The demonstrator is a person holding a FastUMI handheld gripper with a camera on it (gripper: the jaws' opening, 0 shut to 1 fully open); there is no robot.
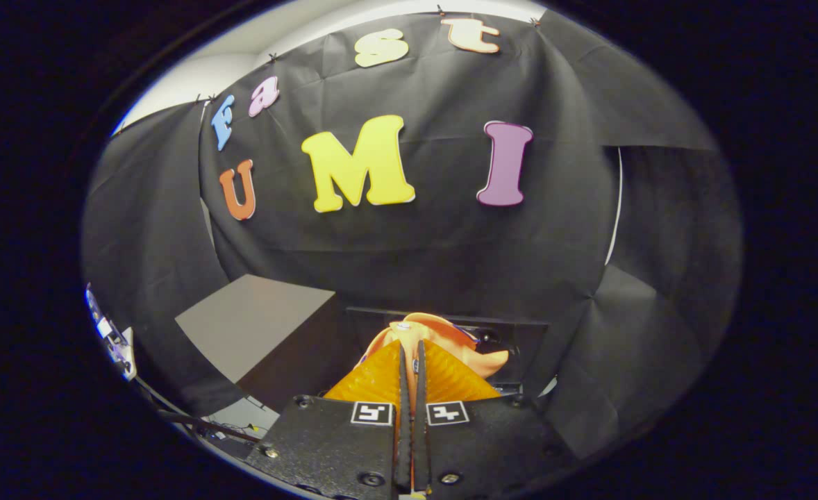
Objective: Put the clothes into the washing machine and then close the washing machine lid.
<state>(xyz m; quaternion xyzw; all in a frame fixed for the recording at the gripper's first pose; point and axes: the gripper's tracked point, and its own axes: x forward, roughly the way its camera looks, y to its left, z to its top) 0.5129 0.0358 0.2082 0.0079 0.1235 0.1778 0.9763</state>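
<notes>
Garment (428,332) between the hand-held gripper (412,357) fingers, washing machine (520,340) just beyond.

Lower part of garment (444,340) hidden behind fingers (381,378) of gripper (412,354), pressed nearly together on it. Dark box (520,340) beyond mostly obscured; identity indeterminate.

Booth wall (451,236): black cloth, hung in several overlapping panels, creased and folded, pinned along its top edge with small clips. Above the cloth, a pale wall or ceiling (256,48) shows, brightly lit. A narrow white gap (614,208) runs down between two cloth panels. Low down, a flat grey panel (256,323) stands tilted against the cloth. Below it, a strip of light floor (242,420) with dark cables (201,422) across it. Lighting dim overall.
</notes>
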